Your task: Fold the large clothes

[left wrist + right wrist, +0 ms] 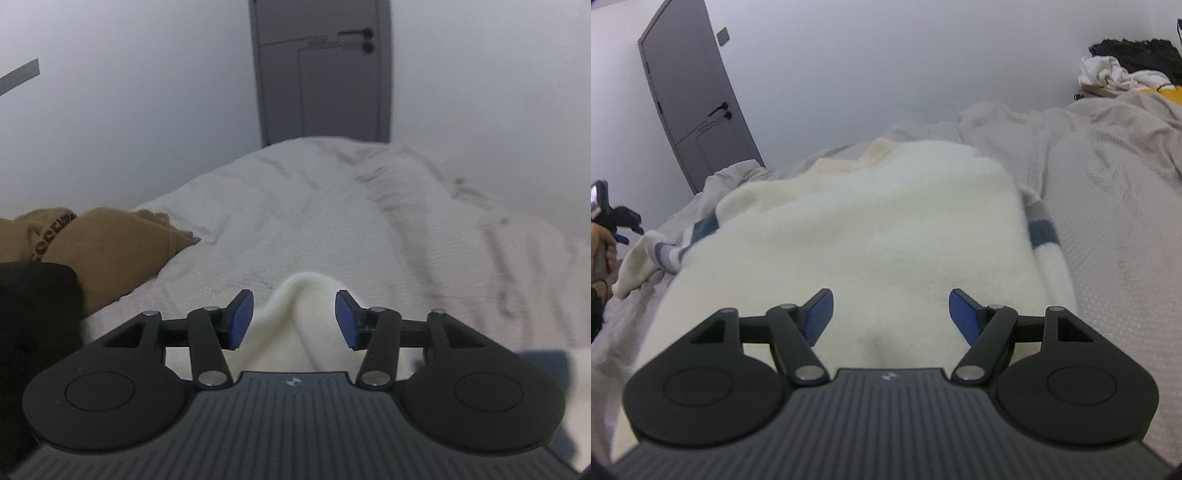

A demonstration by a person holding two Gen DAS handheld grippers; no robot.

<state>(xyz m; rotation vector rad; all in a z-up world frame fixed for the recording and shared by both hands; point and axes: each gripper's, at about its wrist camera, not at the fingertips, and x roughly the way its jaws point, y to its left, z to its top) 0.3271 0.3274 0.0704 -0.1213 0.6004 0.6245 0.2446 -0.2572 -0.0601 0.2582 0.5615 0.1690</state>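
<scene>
A cream fluffy sweater (871, 229) with blue and grey sleeve stripes lies spread on the bed, back up. Its left sleeve (668, 254) trails off to the left and its right sleeve (1047, 236) lies along the right side. My right gripper (891, 317) is open just above the sweater's near edge, with fabric between its blue pads but not clamped. My left gripper (294, 319) is open, and a raised fold of cream sweater fabric (306, 295) stands between its blue pads. The pads do not touch it.
A white quilted bed cover (332, 206) lies under everything. A tan garment (110, 251) and a black garment (33, 317) lie at the left. A pile of clothes (1126, 70) sits at the far right. A grey door (690, 96) stands behind the bed.
</scene>
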